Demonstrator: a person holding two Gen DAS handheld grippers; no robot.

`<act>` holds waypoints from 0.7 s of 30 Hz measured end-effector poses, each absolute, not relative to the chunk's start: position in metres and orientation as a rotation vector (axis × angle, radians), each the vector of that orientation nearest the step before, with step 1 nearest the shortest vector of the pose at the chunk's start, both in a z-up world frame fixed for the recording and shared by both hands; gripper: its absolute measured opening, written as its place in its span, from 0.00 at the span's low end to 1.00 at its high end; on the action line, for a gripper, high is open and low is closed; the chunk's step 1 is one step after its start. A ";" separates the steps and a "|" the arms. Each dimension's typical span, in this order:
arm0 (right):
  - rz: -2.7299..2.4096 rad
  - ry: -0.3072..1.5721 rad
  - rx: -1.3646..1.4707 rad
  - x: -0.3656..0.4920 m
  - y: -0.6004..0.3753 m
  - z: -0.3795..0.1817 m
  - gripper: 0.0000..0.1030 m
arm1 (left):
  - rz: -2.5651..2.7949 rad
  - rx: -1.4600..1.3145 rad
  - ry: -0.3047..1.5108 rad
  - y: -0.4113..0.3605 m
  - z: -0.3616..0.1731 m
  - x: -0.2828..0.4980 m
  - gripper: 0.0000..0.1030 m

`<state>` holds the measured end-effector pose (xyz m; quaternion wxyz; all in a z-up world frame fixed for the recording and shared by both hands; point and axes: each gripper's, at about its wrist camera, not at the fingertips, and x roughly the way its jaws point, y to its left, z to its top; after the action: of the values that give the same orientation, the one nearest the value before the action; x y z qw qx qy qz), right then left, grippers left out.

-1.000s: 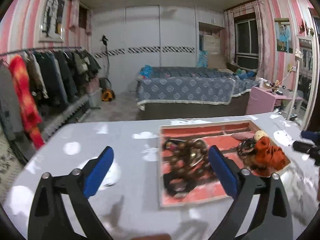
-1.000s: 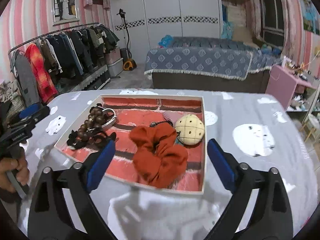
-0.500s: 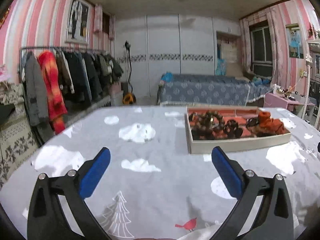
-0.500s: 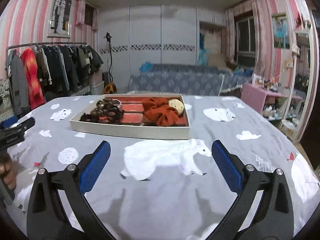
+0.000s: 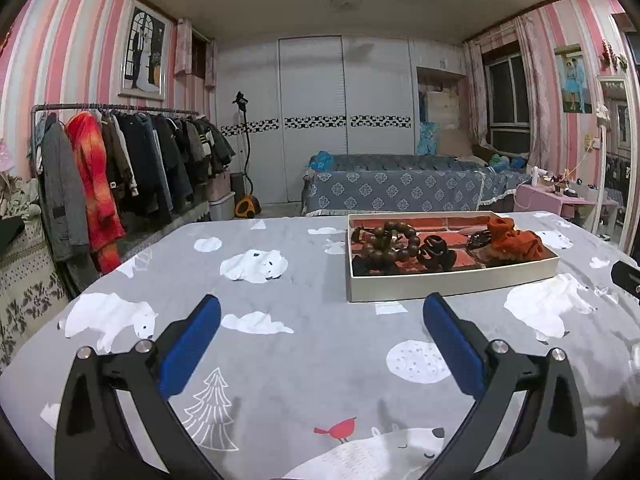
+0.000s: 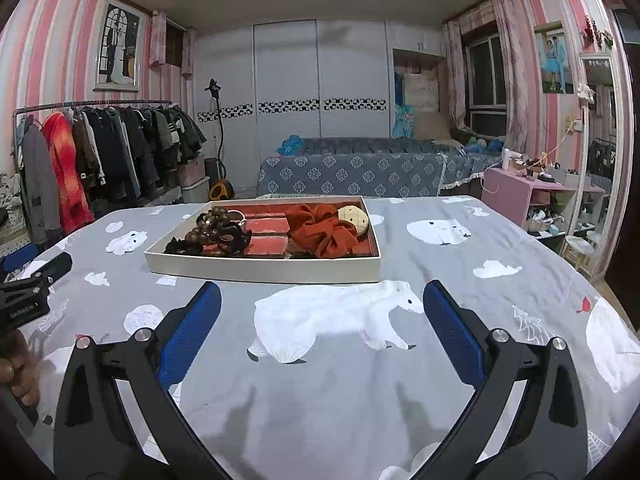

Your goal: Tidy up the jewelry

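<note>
Both tools, left point(image 5: 320, 320) & right point(image 6: 320, 308), are hovering wide open w/ nothing between blue pads. Shallow white rectangular jewelry tray w/ red lining point(image 6: 264, 270) is sitting on grey bear-print tabletop point(image 6: 340, 380) ahead, holding brown wooden bead bracelet point(image 5: 390, 242) & rust-orange fabric scrunchie point(image 6: 324, 232).

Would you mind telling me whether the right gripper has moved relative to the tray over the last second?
Yes. The right gripper has pulled back from the tray, which a second ago lay between its fingers and now sits well ahead of them on the bedspread.

Dim, cool indoor light from above; both views sharp, soft shadows on the bench point(image 5: 304, 344), edges strongly fisheye-bent, corners black
</note>
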<state>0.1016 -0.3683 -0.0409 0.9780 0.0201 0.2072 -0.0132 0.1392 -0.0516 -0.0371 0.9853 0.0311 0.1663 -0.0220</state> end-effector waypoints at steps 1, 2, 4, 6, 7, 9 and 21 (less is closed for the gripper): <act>-0.026 0.415 0.037 0.101 -0.367 -0.041 0.96 | -0.044 0.066 0.335 -0.051 -0.037 0.140 0.96; -0.027 0.411 0.029 0.101 -0.365 -0.041 0.96 | -0.045 0.070 0.336 -0.052 -0.038 0.140 0.96; -0.024 0.415 0.010 0.101 -0.361 -0.042 0.96 | -0.046 0.082 0.335 -0.053 -0.038 0.140 0.96; -0.024 0.417 0.000 0.101 -0.360 -0.042 0.96 | -0.043 0.090 0.327 -0.054 -0.038 0.139 0.96; -0.024 0.417 0.000 0.101 -0.359 -0.043 0.96 | -0.043 0.092 0.328 -0.054 -0.038 0.140 0.96; -0.024 0.419 0.001 0.101 -0.359 -0.043 0.96 | -0.043 0.092 0.333 -0.054 -0.038 0.140 0.96; -0.024 0.414 0.017 0.101 -0.359 -0.046 0.96 | -0.039 0.083 0.335 -0.055 -0.039 0.141 0.96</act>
<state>0.1013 -0.3592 -0.0463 0.9785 0.0084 0.2057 -0.0119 0.1410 -0.0547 -0.0389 0.9849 0.0415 0.1667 -0.0195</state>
